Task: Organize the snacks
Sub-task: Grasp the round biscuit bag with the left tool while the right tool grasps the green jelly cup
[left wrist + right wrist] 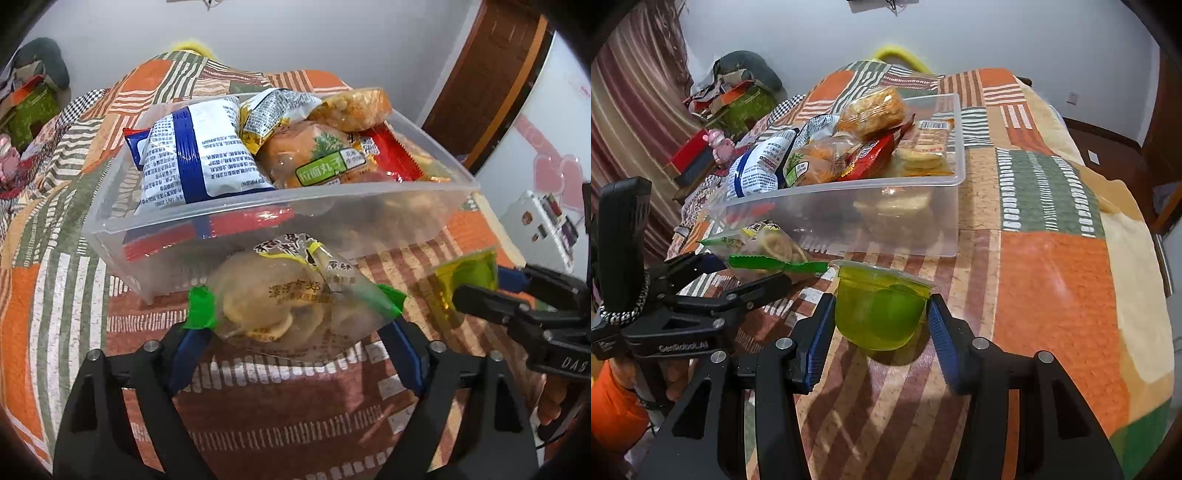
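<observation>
A clear plastic bin (369,195) full of snack packets stands on the patchwork bed cover; it also shows in the right wrist view (923,184). My left gripper (295,306) is shut on a clear bag of pale round biscuits (280,306), held just in front of the bin's near wall. The bag also shows in the right wrist view (768,247). My right gripper (881,314) is shut on a green jelly cup (879,314), held above the cover near the bin. The cup shows in the left wrist view (467,280) at the right.
The bin holds a blue-and-white packet (192,155), an orange bag with a green label (317,158), a red packet (395,155) and crackers (927,147). Boxes and clutter (731,99) lie beyond the bed at the left. A wooden door (498,74) stands at the right.
</observation>
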{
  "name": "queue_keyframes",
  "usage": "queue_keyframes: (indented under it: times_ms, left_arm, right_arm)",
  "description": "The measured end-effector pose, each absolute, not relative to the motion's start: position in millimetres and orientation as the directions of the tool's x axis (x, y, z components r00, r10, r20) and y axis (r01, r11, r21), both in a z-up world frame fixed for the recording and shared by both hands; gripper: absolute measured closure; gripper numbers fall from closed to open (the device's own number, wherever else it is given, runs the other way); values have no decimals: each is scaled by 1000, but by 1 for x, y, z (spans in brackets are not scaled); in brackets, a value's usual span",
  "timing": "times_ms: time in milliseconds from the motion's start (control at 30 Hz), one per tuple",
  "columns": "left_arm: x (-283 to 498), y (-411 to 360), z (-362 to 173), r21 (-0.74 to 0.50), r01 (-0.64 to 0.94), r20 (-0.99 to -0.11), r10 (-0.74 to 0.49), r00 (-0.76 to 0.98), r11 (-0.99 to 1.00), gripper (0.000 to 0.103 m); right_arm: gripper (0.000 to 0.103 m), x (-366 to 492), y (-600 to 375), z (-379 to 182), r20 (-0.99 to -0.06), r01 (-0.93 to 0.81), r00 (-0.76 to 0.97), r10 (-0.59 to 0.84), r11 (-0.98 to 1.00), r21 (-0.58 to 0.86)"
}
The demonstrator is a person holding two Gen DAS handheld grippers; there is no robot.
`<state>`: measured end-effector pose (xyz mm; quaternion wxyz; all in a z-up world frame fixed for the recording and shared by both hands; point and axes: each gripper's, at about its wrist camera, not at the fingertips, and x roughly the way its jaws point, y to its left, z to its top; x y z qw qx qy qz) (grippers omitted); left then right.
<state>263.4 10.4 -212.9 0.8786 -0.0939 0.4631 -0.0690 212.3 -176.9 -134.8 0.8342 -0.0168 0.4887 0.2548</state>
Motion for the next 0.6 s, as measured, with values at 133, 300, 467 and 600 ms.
queue_keyframes:
  times_ms: [133, 300, 467, 600]
  left_arm:
    - [255, 8, -210, -254, 76, -782, -251, 570, 964, 44]
    - [238, -1, -204, -210, 132, -774, -248, 582, 969, 64]
    - [228, 3, -196, -213, 135, -772, -252, 583, 968, 71]
    - [220, 12, -193, -236, 143, -780, -275, 563, 961, 71]
  right_arm:
    - [56, 210, -174, -132, -821, -448, 401, 407, 869, 212]
    - [56, 209, -173, -130, -812, -454, 402, 423, 862, 225]
    - [56, 208, -172, -126, -804, -458, 409, 431, 859, 228]
    - [56, 208, -171, -124, -796, -458, 412, 443, 856, 240]
